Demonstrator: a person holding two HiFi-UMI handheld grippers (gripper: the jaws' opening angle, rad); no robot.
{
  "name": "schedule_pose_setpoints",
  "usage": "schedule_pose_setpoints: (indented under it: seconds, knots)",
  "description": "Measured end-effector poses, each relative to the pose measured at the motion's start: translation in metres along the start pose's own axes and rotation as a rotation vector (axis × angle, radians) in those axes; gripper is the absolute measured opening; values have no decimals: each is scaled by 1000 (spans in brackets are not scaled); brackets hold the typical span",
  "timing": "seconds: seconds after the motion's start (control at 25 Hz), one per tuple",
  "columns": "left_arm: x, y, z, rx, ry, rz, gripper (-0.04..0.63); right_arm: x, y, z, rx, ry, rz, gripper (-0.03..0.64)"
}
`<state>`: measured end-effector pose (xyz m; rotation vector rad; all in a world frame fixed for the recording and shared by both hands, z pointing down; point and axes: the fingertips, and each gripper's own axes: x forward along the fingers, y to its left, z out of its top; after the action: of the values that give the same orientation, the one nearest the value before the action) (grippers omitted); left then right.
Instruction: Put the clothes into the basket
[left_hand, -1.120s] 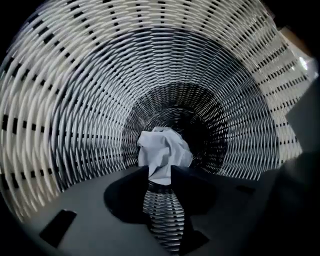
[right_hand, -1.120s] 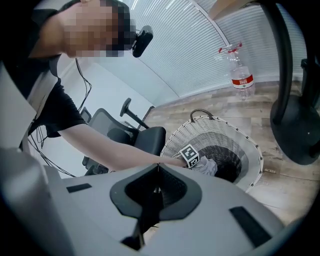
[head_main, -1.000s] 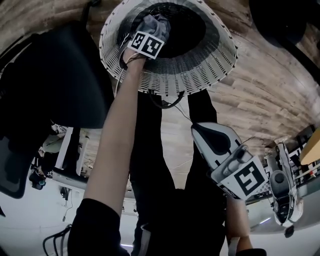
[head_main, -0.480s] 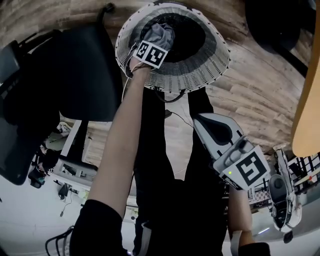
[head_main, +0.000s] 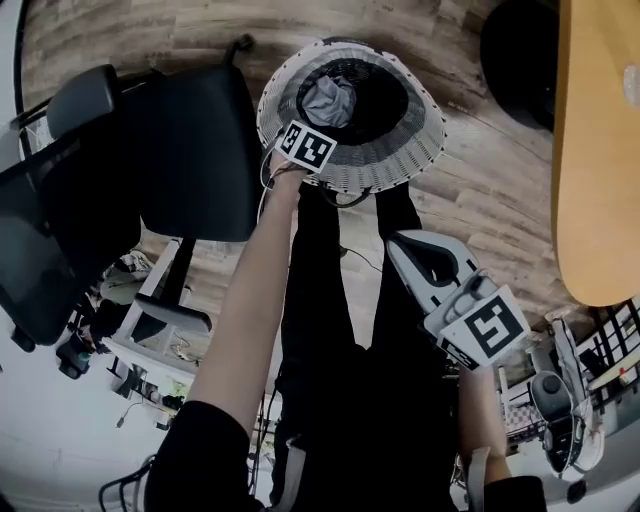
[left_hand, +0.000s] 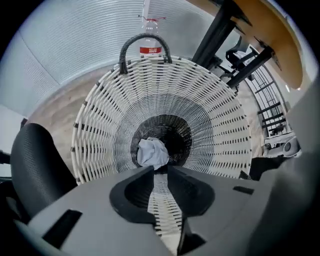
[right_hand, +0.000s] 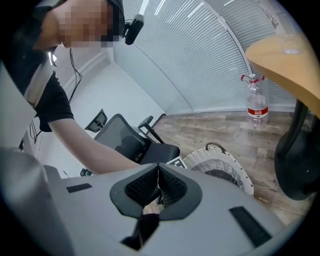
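The grey cloth (left_hand: 152, 152) lies at the bottom of the basket (left_hand: 100, 125). Above it, my left hand-held gripper (left_hand: 160, 170) has just been closing, a slit apart on nothing, and my right hand-held gripper (right_hand: 158, 169) is clenched and empty. If I swing low sideways, I could clip the basket and tip it.

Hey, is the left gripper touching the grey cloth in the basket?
Apart. The head view shows dark basket floor between the left gripper and the grey cloth; its jaws, which have just been closing, hold nothing.

Woven white wicker basket (head_main: 405, 160), crumpled grey cloth (head_main: 330, 100), matt wood-plank floor (head_main: 485, 195), smooth wooden tabletop (head_main: 595, 150)
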<state>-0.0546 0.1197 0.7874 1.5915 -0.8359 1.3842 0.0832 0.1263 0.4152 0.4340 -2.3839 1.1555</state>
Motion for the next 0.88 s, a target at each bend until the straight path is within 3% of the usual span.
schedule_pose_setpoints:
  seconds: [0.2, 0.44, 0.64, 0.76, 0.88]
  knots:
    - [-29, -12, -15, -5, 15, 1, 67, -17, 3, 9, -33, -4, -17, 17]
    - [-76, -45, -32, -72, -1, -51, 34, -48, 13, 25, -64, -4, -65, 17]
    - [-112, -62, -41, 1, 18, -56, 18, -68, 21, 46, -96, -15, -121, 17]
    - [-140, -64, -47, 2, 24, -49, 15, -80, 30, 65, -115, -40, -135, 17]
    - [-169, -65, -38, -14, -29, -54, 13, -87, 38, 82, -141, -67, -145, 17]
